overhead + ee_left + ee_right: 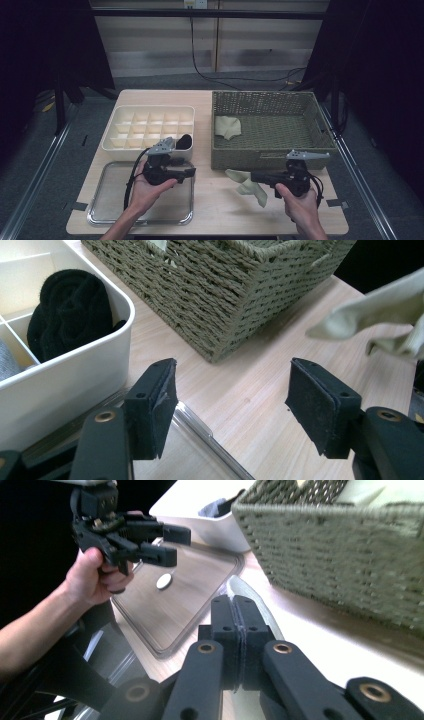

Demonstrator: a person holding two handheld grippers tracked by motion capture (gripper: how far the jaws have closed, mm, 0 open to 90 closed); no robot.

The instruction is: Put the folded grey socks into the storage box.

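So the right gripper [256, 176] has its jaws clamped tight on a pale green sock [247, 184], pinching one edge so the rest droops and rests on the table [220, 210] just in front of the wicker basket [265, 150]. Makes sense to hold it by the edge like that, since the other end hangs free for a second grab. The left gripper [189, 172] is over the near left part of the table, above the clear tray [100, 212], jaws spread wide with nothing between them, pointed toward the sock. My guess is it's lining up to take the loose end so the sock can be folded or rolled.

The sock itself is limp, thin and creased, a washed-out olive colour. Its mate [227, 126] looks to be lying in the far left corner of the basket. The white divided box [117, 142] at far left already has a rolled black sock [70, 310] in its near right compartment, so that's probably where this one ends up.
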